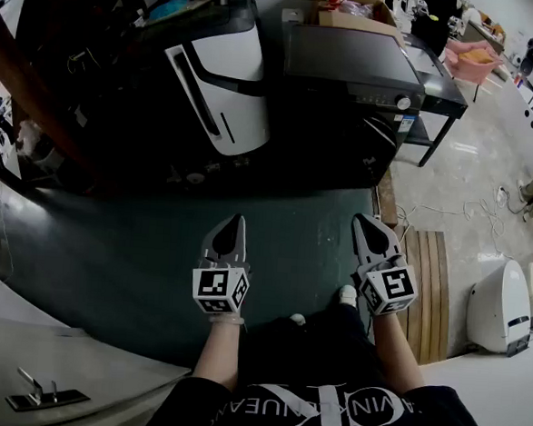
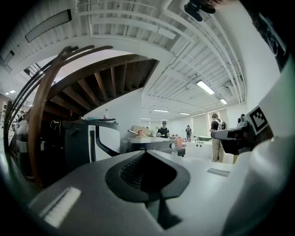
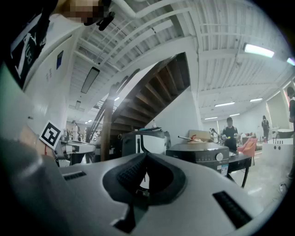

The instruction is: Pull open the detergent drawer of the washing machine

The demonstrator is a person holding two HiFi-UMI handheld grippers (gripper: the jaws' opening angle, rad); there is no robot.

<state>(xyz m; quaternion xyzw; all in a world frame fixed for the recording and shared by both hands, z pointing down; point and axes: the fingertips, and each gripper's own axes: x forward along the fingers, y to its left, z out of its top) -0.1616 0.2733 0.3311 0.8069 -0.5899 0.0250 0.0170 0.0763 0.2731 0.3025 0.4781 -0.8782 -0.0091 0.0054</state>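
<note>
While both grippers are held level over the dark green floor [image 1: 110,242], the washing machine [image 1: 349,72] is seen well ahead of them in the head view. It is a dark, boxy machine with a flat top and a round silver knob [image 1: 402,102] on its front. It stands just right of a white and black machine [image 1: 216,86]. The detergent drawer is too small to be picked out. The left gripper [image 1: 238,220] and the right gripper [image 1: 361,220] are smooth and grey, and each ends in a point.

In the left gripper view, the left gripper [image 2: 146,152] is seen with its jaws shut tight and nothing between them. Black ribbed pads [image 2: 131,173] line them. The washing machine [image 2: 154,144] is far beyond.

In the right gripper view, the right gripper [image 3: 145,155] is also closed and empty. The washing machine [image 3: 198,154] is seen ahead to the right, dark and shiny.
</note>
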